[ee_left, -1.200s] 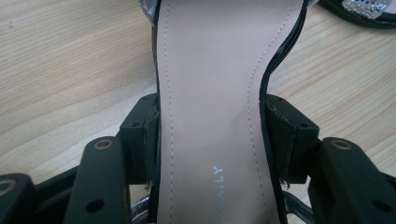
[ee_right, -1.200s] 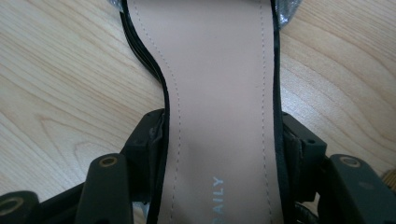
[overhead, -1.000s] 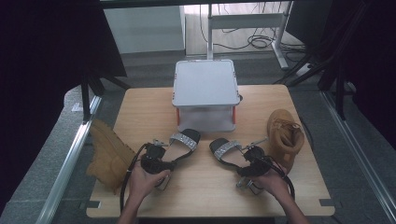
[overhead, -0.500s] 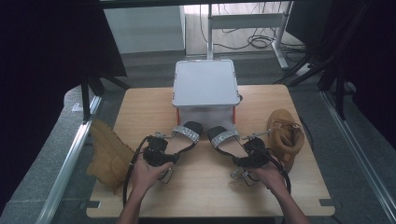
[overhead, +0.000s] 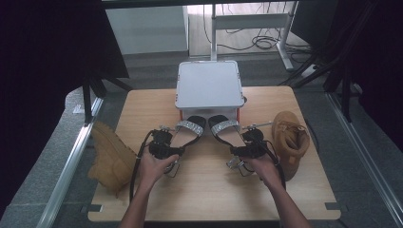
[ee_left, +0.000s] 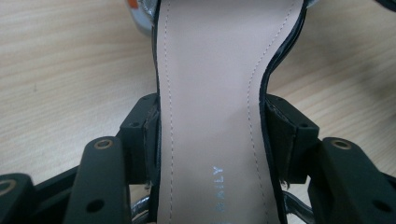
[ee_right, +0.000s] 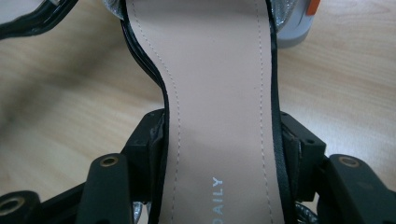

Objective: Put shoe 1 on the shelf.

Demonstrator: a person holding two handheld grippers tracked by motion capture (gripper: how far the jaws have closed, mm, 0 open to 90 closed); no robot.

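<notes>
Two black sandals with beige insoles and glittery silver toe straps are each held by one gripper. My left gripper (overhead: 173, 145) is shut on the left sandal (overhead: 186, 131), and its pads clamp the sole's narrow waist (ee_left: 210, 93) from both sides. My right gripper (overhead: 241, 146) is shut the same way on the right sandal (overhead: 226, 131), whose insole (ee_right: 219, 93) runs up between the jaws. Both sandals are side by side with their toes pointing at a white box (overhead: 207, 85), close to its front. In the gripper views both are held a little above the wooden table.
The white box with orange clips stands at the back middle of the wooden table (overhead: 209, 199). One tan boot (overhead: 110, 156) lies at the table's left edge, partly over it. Another tan boot (overhead: 290, 142) lies on the right, close to my right hand.
Both hands have carried their sandals forward toward the white box and inward. The two sandals are now closer together, toes near the box front. Both grips are unchanged.
</notes>
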